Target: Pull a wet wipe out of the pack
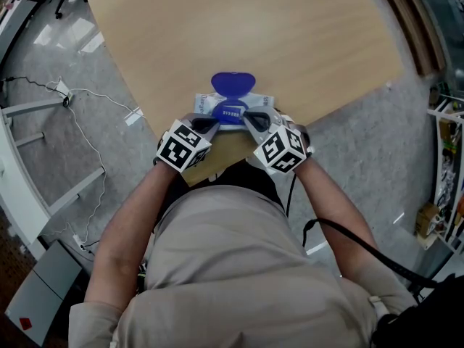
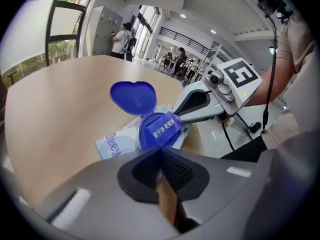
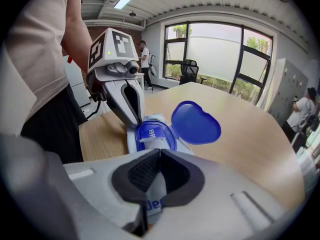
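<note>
A pale blue wet wipe pack [image 1: 232,111] lies at the near edge of the wooden table [image 1: 254,35], its blue lid [image 1: 233,84] flipped open away from me. A white wipe [image 3: 150,143] shows in the opening. My left gripper [image 1: 210,125] is shut, its tips at the pack's left end [image 3: 136,124]; only bare wood shows behind its jaws [image 2: 160,150]. My right gripper [image 1: 252,117] is shut too, its tips by the right rim of the opening [image 2: 176,115]. In the right gripper view the wrapper [image 3: 150,204] shows under the shut jaws [image 3: 160,151].
The pack lies a few centimetres from the table's front edge [image 1: 217,158], right before my body. Cables [image 1: 80,122] trail on the grey floor at left, and a shelf rack [image 1: 449,158] stands at right. People [image 2: 122,36] stand far off in the room.
</note>
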The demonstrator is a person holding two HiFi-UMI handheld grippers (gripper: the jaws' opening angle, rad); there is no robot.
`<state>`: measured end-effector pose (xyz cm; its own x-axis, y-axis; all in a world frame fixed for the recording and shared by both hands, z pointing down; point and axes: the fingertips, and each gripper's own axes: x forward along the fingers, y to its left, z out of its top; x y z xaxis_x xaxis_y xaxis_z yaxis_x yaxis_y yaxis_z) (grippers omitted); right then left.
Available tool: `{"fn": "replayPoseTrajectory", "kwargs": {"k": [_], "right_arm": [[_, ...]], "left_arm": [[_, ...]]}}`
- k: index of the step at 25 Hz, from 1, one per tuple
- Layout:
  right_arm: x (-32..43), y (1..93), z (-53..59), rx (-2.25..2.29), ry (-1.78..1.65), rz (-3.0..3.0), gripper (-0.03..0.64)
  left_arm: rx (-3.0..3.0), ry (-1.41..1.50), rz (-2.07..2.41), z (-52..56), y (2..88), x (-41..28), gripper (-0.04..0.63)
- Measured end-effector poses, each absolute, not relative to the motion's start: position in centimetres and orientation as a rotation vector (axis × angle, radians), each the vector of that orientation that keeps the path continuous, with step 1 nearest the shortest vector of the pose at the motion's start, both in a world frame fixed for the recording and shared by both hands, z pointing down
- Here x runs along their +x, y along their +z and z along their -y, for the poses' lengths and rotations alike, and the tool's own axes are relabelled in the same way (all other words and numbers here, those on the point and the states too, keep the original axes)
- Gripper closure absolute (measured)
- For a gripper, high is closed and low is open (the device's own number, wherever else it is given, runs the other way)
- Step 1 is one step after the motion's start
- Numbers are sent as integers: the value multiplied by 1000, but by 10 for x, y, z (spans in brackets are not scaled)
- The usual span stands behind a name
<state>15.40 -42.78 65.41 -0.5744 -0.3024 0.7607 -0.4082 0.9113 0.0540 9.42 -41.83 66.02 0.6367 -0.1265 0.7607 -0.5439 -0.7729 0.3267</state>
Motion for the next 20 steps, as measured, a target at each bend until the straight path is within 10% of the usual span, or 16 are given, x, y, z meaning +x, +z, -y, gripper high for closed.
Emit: {"fn": "replayPoseTrajectory", "kwargs": {"k": [20], "right_arm": [[186,617,432,672,184,2258,614]], "left_arm": [[2304,1053,584,415,662,95,589]]}}
